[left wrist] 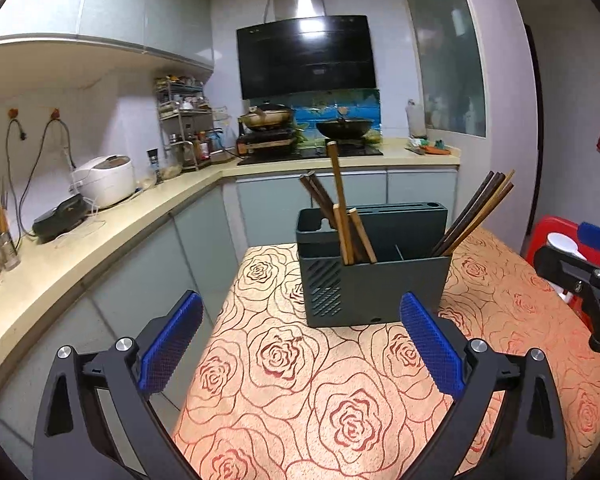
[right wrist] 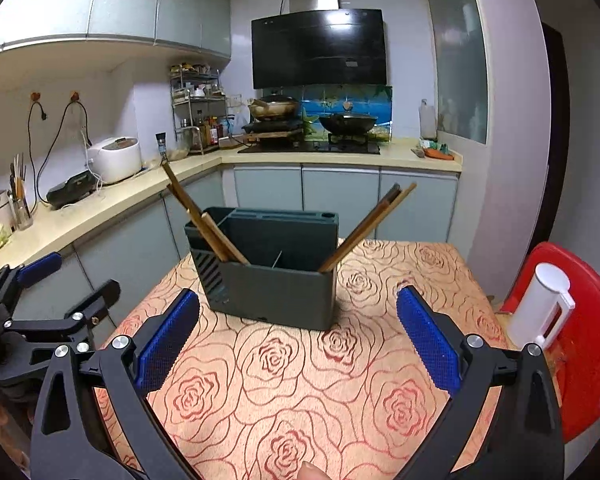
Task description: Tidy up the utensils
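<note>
A dark green utensil holder [left wrist: 380,280] [right wrist: 276,280] stands on a table with a rose-patterned cloth [left wrist: 320,380] [right wrist: 300,380]. Several chopsticks lean in its left compartment [left wrist: 344,224] [right wrist: 204,224] and several more lean out of its right compartment [left wrist: 476,216] [right wrist: 364,228]. The middle compartment looks empty. My left gripper [left wrist: 300,344] is open and empty, a little in front of the holder. My right gripper [right wrist: 298,340] is open and empty, also in front of the holder. Each gripper shows at the edge of the other's view [left wrist: 580,276] [right wrist: 40,308].
A red plastic stool [right wrist: 580,340] [left wrist: 556,236] stands right of the table with a white container [right wrist: 544,308] on it. A kitchen counter [left wrist: 100,236] with a rice cooker [left wrist: 104,180] runs along the left. A stove with pans [left wrist: 312,132] is behind.
</note>
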The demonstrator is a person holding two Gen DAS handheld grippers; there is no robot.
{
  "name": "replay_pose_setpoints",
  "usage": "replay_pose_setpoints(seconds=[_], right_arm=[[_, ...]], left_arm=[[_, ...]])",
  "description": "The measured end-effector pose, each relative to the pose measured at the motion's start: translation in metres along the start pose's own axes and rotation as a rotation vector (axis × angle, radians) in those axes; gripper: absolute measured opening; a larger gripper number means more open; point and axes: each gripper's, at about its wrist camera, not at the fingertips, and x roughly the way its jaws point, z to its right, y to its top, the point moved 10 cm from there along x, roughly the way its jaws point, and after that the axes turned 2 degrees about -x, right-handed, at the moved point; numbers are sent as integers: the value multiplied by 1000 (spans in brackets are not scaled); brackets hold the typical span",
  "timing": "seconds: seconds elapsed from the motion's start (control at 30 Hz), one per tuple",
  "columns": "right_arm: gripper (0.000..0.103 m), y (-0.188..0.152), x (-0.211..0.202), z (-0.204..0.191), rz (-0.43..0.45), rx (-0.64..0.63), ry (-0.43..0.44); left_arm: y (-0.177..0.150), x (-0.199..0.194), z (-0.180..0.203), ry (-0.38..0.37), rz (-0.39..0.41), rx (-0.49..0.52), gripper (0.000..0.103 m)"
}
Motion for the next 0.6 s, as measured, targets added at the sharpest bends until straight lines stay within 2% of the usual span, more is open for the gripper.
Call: replay_pose_setpoints(seconds=[0.37,0.6], right_arm=[[96,-26,-17,-2,23,1,-38],[96,-43,-21,-5,17,7,-40]], left_arm=[[-16,-18,3,-32,12,-29,96],[-22,-29,19,-36,11,10,96]])
